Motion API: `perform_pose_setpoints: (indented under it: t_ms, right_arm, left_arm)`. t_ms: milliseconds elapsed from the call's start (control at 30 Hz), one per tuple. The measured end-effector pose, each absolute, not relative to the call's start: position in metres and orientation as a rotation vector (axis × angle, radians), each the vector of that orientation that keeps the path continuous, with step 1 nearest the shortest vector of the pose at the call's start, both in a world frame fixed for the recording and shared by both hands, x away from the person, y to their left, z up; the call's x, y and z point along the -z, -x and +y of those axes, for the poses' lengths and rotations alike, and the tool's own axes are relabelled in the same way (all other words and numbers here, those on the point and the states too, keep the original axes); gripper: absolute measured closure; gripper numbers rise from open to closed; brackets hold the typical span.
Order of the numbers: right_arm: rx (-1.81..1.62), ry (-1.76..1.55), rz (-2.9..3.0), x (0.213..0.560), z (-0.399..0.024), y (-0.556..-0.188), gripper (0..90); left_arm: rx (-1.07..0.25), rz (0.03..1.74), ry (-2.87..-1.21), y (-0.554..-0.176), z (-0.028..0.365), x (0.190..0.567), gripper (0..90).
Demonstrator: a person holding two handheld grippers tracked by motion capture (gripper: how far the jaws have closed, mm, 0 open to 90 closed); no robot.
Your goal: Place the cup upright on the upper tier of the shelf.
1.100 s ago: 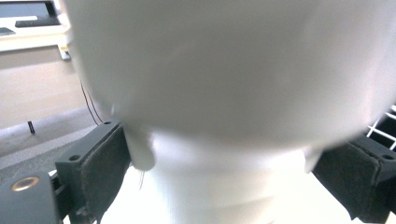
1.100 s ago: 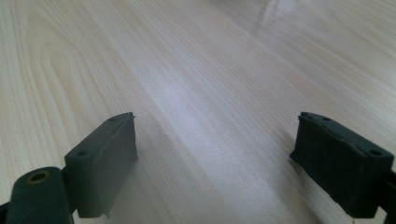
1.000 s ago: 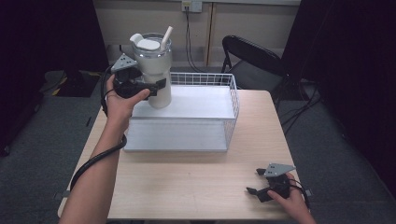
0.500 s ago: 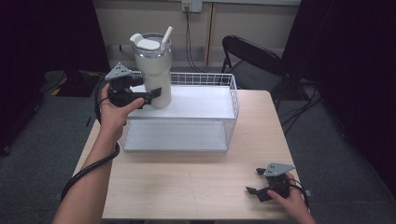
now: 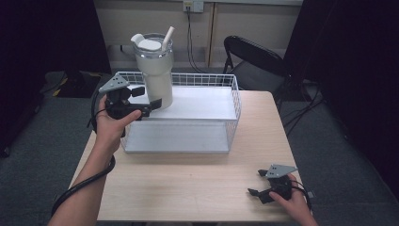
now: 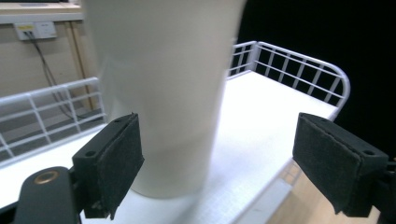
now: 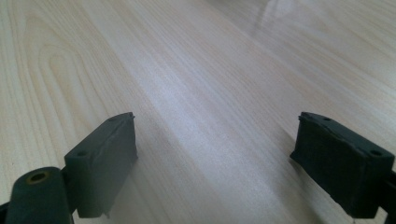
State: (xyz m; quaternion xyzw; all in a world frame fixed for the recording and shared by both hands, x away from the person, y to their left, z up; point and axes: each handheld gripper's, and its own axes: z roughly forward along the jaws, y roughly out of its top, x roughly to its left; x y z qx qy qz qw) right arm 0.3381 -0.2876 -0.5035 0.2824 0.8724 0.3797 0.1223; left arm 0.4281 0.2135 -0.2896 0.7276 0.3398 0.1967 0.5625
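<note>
Tumbler [image 5: 154, 70]: upright, rear-left of basket [image 5: 235, 101]. Prob. heavy, smooth, top-heavy (lid, straw). Grip low on body. L gripper [image 5: 149, 96] jaws wide at its base, not clamping; R gripper [image 5: 256, 181] wide, on table [image 5: 188, 188].

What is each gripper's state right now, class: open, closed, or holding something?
Left gripper: open, white tumbler just ahead, not gripped.
Right gripper: open, empty, over the table.

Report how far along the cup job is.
Done: the cup stands upright in the wire basket. In hand: the left gripper sits at its base, jaws open, no grip. The right gripper rests open on the table. Left: probably gripping or backing away; I cannot tell which.
</note>
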Motion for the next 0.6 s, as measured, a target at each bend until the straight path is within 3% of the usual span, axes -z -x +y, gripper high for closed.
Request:
perform_pose_setpoints:
  t_ms: [600]
  right_arm:
    - [-1.107,-0.827,2.544,0.503,-0.288,-0.338,12.5]
  left_arm:
    - [-0.408,0.761,-1.755,-0.4,0.215,0.323,15.5]
